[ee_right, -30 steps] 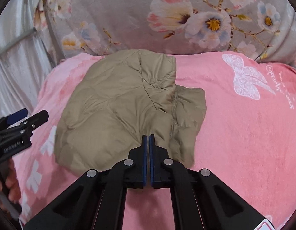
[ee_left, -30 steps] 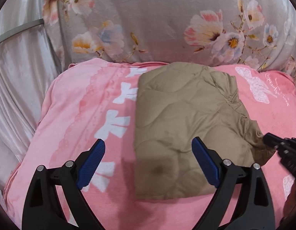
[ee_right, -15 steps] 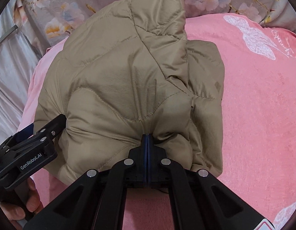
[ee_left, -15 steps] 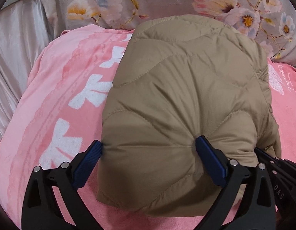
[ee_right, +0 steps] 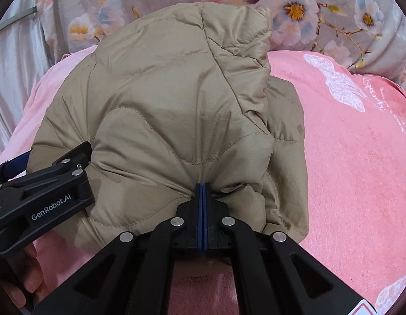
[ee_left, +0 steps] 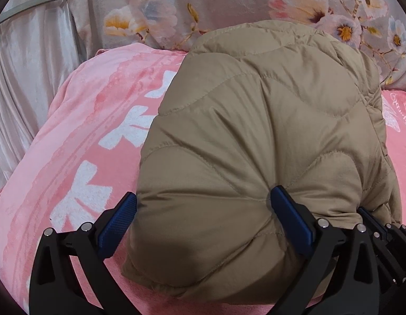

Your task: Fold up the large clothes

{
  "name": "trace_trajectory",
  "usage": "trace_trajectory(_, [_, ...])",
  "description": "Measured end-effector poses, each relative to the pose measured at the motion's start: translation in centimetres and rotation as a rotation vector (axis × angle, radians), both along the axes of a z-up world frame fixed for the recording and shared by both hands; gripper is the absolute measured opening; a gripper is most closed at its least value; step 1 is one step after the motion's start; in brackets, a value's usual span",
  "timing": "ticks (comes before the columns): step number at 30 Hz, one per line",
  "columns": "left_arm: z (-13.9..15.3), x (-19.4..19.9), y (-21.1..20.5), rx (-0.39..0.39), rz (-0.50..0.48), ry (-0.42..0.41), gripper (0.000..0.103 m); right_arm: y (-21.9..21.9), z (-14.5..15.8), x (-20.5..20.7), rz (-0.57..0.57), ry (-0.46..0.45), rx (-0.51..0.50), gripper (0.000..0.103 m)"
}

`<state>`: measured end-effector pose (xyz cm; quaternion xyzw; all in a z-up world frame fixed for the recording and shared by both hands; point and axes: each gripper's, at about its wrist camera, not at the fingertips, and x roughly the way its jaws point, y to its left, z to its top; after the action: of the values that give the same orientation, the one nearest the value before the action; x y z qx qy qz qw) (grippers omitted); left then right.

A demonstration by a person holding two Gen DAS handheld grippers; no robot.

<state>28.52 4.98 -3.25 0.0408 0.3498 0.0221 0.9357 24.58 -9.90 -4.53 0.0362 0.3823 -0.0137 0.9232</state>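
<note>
Pinching jacket [ee_right: 176, 105] near edge: right gripper [ee_right: 202, 191] | left gripper [ee_left: 203, 218] spread

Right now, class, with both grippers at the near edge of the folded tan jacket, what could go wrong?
1. The left gripper is open around the puffy jacket; closing may catch only the top layer.
2. The right gripper pinches little fabric, so lifting could undo the fold.

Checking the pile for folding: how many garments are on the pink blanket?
1: a tan quilted jacket bunched mid-blanket, its near edge pinched in the right gripper and straddled by the open left gripper. Anything beneath it would be hidden.
</note>
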Motion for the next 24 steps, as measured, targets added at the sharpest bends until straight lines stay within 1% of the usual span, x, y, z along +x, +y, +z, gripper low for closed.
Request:
trace_trajectory(4, [0.0,-0.1,0.1,-0.01,0.006,-0.01,0.098,-0.2,0.0,0.0,0.0,-0.016,0.016,0.0])
trace_trajectory(6, [0.0,-0.3,0.3,-0.021,0.01,-0.015,0.098,-0.9,0.0,-0.2,0.004,-0.03,0.066,0.0])
trace_trajectory(8, [0.4,-0.8,0.8,-0.062,0.011,0.016,0.098,-2.2,0.2,-0.8,0.003,-0.054,0.147,0.0])
trace_trajectory(9, [0.8,-1.3,1.3,-0.106,0.009,0.042,0.098,-2.7,0.3,-1.3,-0.003,-0.059,0.161,0.001])
trace_trajectory(12, [1.2,-3.5,2.0,-0.171,0.006,0.053,0.098,-3.0,1.1,-4.5,-0.028,-0.088,0.119,0.021])
trace_trajectory(14, [1.1,-5.7,2.1,-0.158,0.01,0.046,0.098,-2.7,1.5,-7.3,-0.034,-0.108,0.058,0.046])
trace_trajectory(16, [0.9,-7.8,1.8,-0.131,0.007,0.036,0.098,-2.3,1.6,-9.8,-0.041,-0.111,-0.012,0.064])
trace_trajectory(18, [0.1,-10.4,1.2,-0.095,-0.006,0.037,0.098,-1.8,1.3,-12.1,-0.032,-0.11,-0.074,0.066])
trace_trajectory(19, [-0.2,-11.2,0.9,-0.087,-0.013,0.037,0.098,-1.6,1.1,-13.2,-0.026,-0.103,-0.098,0.069])
trace_trajectory(20, [-0.5,-12.3,0.7,-0.08,-0.022,0.036,0.098,-1.5,0.9,-14.2,-0.023,-0.098,-0.11,0.071])
trace_trajectory(24, [-2.0,-16.2,-0.7,-0.059,-0.042,0.03,0.098,-1.8,1.0,-17.7,-0.055,-0.107,-0.118,0.074])
